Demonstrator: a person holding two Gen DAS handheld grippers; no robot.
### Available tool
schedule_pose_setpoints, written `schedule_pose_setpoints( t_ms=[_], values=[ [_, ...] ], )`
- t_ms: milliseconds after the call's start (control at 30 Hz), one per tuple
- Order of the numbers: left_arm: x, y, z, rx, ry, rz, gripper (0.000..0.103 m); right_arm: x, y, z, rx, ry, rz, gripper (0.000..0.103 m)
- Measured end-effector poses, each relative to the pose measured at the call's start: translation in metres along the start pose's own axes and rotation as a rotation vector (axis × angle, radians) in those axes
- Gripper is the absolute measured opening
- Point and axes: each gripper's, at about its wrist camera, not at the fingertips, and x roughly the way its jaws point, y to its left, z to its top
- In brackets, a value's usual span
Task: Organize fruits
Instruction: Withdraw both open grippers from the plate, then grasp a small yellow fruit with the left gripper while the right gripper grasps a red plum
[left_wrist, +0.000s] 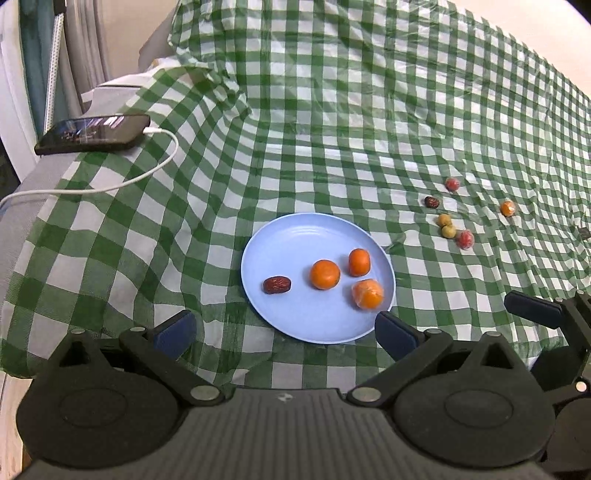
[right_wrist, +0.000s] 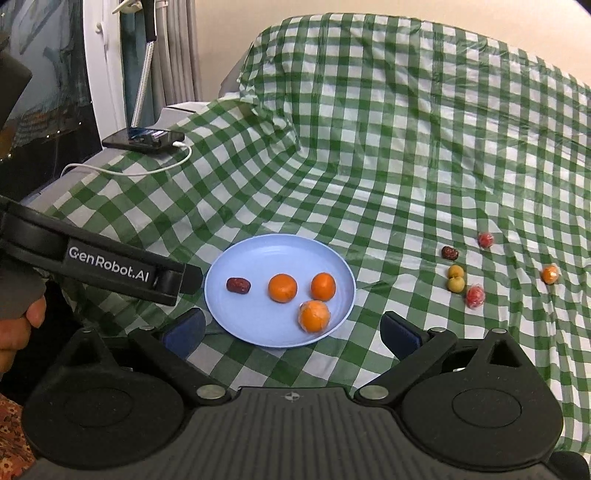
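On blue plate: 3 oranges, one plastic-wrapped, plus red date. Loose fruits on green-check table cloth, well right of plate, ahead-right of both grippers. Right gripper nearer; jaws released, empty. Left gripper jaws also wide, empty. Path clear. Phone w/ cable far left, no obstacle.

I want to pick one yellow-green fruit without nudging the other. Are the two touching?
Touching. In the right wrist view the upper yellow-green fruit sits directly against the lower yellow-green fruit, with no cloth between them; the left wrist view agrees.
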Motion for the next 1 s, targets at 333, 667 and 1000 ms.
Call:
schedule_pose_setpoints(
  t_ms=[333,667,1000],
  values=[
    [-0.010,-0.001,0.001,-0.002,-0.024,0.009,0.103,-0.006,0.004,0.001,0.000,-0.019,-0.003,0.100],
    [-0.009,-0.005,0.004,0.017,-0.023,0.014,0.103,-0.004,-0.004,0.001,0.048,-0.025,-0.018,0.100],
    [0.000,-0.021,0.018,0.039,-0.003,-0.005,0.103,0.000,-0.042,-0.004,0.155,-0.049,-0.135,0.100]
  ],
)
